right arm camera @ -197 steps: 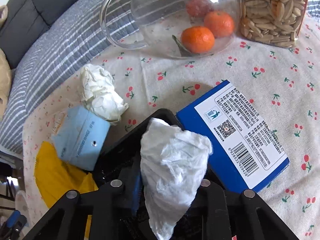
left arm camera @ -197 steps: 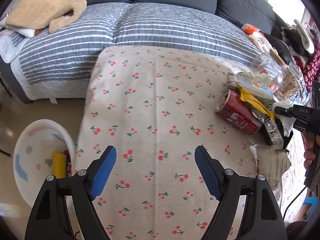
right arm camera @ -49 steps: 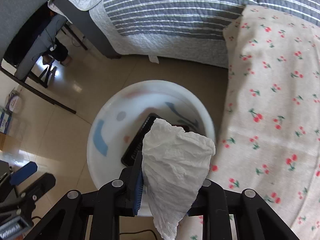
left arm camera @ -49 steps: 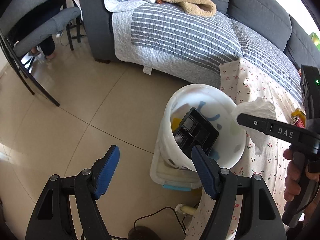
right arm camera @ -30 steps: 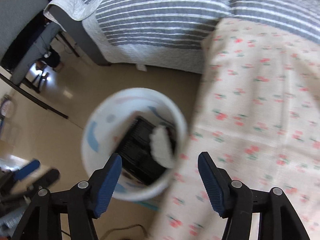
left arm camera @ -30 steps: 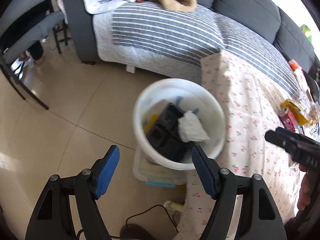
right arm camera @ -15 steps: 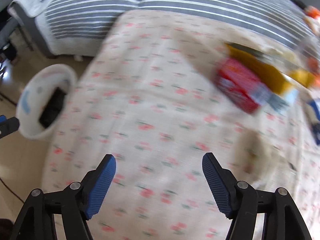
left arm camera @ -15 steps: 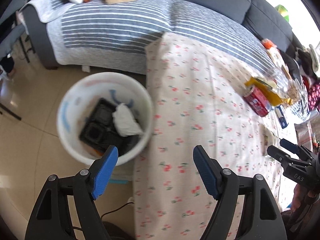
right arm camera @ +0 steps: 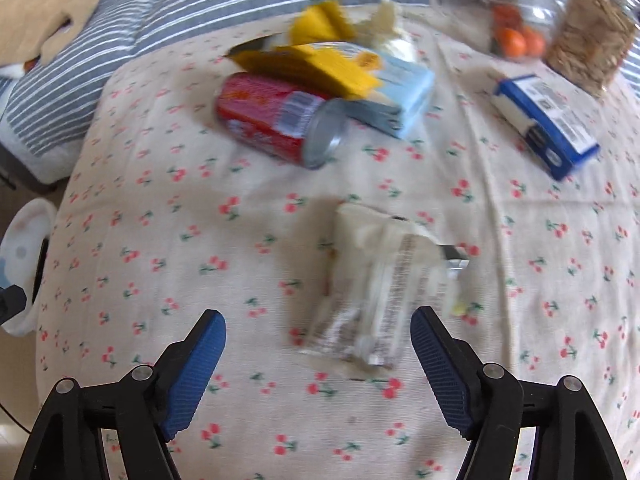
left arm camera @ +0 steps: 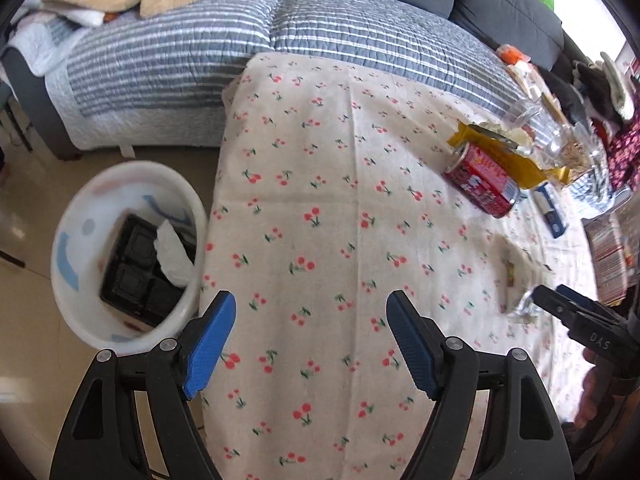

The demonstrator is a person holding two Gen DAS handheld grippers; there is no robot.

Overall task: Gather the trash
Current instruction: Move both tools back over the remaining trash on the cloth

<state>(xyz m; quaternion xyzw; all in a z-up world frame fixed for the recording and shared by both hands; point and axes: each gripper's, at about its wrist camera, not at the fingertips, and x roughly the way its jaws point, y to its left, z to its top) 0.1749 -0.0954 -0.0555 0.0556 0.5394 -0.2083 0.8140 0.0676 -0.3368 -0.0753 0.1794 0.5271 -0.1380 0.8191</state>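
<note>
- Left wrist view: your left gripper [left arm camera: 310, 334] is spread wide and empty over the cherry-print tablecloth [left arm camera: 328, 208]; the white bin [left arm camera: 80, 312] beside the table holds a black tray [left arm camera: 136, 268] and crumpled tissue [left arm camera: 172, 254].
- Right wrist view: your right gripper [right arm camera: 318, 360] gapes empty, a clear plastic wrapper [right arm camera: 380, 292] lying just ahead; the red can [right arm camera: 276, 118] lies sideways beyond, touching a yellow packet [right arm camera: 320, 64].

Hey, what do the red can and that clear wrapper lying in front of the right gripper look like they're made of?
Red can: likely aluminium, with a glossy printed side and a bare silvery end. Clear wrapper: apparently thin plastic film, see-through, crinkled and shiny, with printed text, though motion blur hides detail.
</note>
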